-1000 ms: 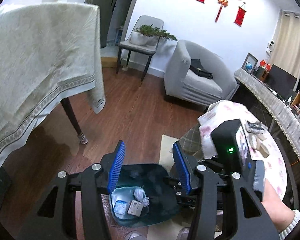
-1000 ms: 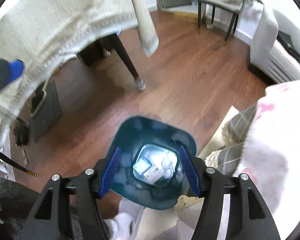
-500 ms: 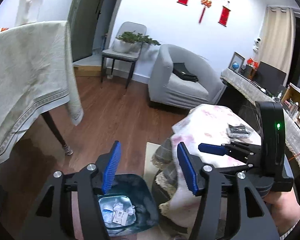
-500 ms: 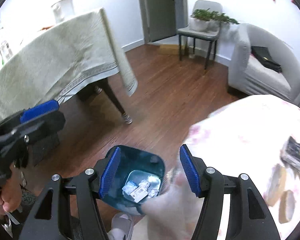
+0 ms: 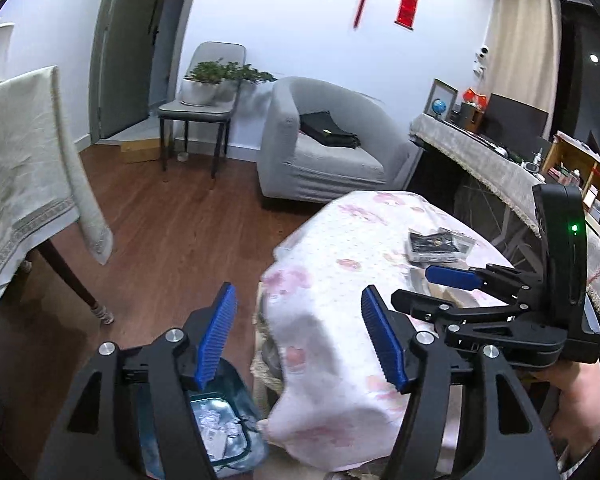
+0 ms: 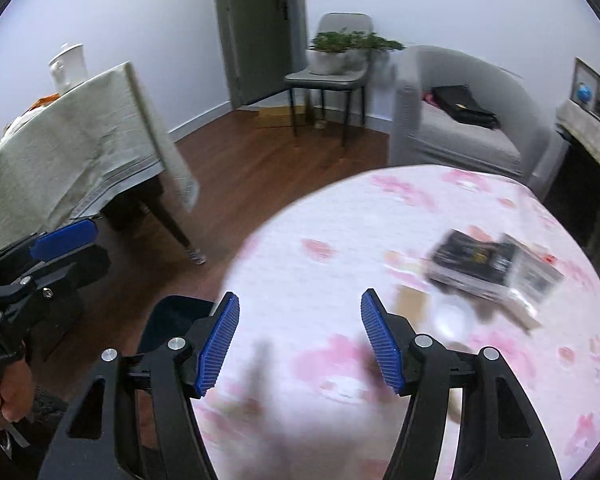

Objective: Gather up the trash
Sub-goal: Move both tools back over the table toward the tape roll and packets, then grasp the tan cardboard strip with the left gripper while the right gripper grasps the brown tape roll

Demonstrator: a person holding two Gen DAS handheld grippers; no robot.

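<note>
Both the left hand-held gripper (image 5: 298,330) and right hand-held gripper (image 6: 300,340) hang released and empty over the worktop (image 6: 380,240), where the black wrapper (image 6: 476,266) waits, the bin (image 5: 224,436) set just beside it for dropping.

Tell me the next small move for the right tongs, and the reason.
Probably ease the right tongs forward toward the dark wrapper on the pink floral table. Both tongs are open and empty, the bin beside the table already holds scraps, and the wrapper lies ahead, slightly right.
</note>
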